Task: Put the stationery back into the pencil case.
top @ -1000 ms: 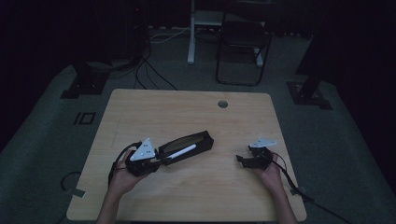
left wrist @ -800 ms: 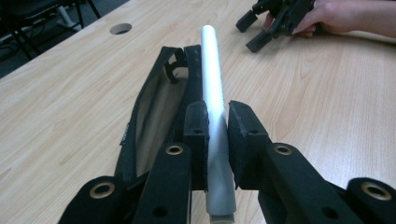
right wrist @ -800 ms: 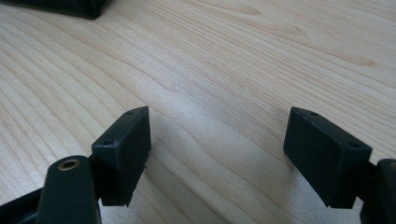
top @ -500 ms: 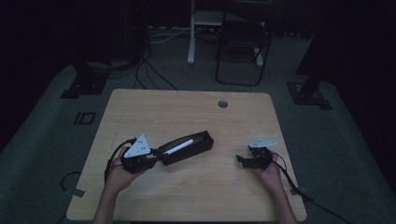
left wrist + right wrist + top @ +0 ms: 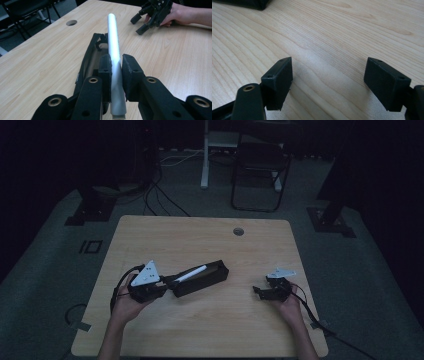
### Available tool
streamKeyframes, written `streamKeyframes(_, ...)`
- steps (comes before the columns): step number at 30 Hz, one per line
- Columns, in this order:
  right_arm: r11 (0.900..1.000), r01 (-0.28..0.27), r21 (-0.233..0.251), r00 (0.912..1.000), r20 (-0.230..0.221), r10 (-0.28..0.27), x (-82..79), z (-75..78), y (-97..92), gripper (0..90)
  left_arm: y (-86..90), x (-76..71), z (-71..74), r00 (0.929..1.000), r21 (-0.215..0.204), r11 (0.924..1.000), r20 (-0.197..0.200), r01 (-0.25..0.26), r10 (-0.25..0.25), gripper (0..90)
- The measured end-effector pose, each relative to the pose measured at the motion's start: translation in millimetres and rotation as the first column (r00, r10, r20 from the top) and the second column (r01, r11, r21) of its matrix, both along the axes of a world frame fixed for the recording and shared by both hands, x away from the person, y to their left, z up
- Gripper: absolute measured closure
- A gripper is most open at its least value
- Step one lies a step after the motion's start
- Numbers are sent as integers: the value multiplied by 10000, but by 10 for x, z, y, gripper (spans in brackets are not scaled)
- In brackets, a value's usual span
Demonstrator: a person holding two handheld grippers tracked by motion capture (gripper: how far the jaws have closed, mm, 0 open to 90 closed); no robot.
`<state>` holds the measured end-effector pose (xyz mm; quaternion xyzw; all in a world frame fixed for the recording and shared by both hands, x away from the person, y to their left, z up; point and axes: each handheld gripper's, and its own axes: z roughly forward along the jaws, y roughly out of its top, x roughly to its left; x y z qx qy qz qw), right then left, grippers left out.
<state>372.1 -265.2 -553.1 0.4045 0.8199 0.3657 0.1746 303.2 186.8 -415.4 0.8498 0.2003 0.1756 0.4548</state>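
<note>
While the left gripper (image 5: 115, 65) pinches a white pen (image 5: 114, 52) between its pads, the pen's far end reaches out over the open black case (image 5: 200, 278) (lying mid-table, just beside that gripper); the right gripper (image 5: 328, 83) rests low over bare table (image 5: 200, 237), well apart from the case, its jaws spread wide around nothing.

From overhead and well back, one camera looks forward and down on my counter (image 5: 200, 240). My two gripper cameras sit low and close. The left one shares the pouch (image 5: 87, 62) and right gripper (image 5: 147, 18) with the overhead.
</note>
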Motion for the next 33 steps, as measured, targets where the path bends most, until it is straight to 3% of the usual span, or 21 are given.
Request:
streamKeyframes(8,10000,-2,-1,10000,1,2,0,0,0,229,3,25,56,9999,-251,9996,129,-87,91,790)
streamKeyframes(33,10000,1,2,10000,-3,-1,0,0,0,229,-58,223,129,9994,-431,9988,254,-210,221,791)
